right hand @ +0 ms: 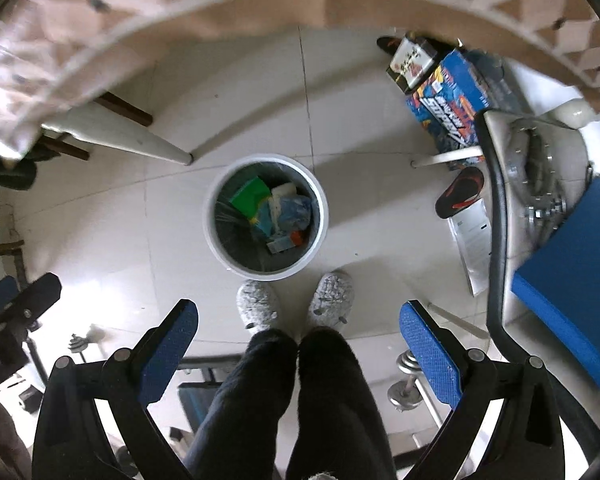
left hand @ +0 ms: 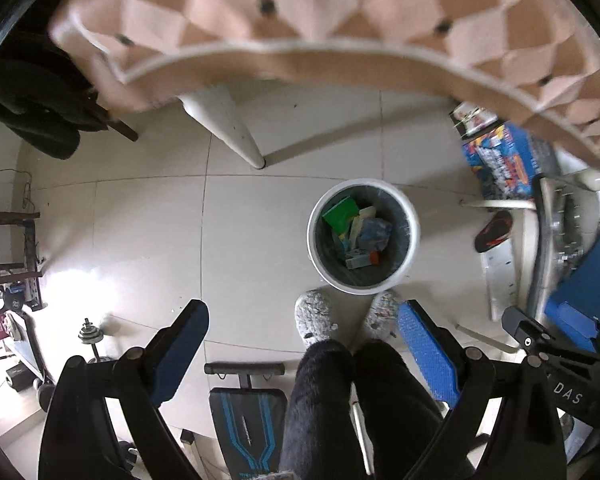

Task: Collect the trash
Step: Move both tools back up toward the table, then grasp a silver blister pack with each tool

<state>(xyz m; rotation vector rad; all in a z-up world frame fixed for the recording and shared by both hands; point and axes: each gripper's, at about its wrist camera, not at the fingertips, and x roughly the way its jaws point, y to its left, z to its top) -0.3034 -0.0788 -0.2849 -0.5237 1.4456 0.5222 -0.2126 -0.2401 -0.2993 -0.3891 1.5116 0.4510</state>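
both claws point straight down at the floor from standing height: the left claw [left hand: 302,344] and the right claw [right hand: 298,340] each have their blue pads spread wide apart with nothing between them. the white trash bin [left hand: 410,216], lined with a dark bag, sits on the tiles at the centre of both frames, just ahead of the person's grey slippers [right hand: 258,306], probably kept close so drops are short. it already holds trash [right hand: 274,212], including a green pack and blue wrappers.
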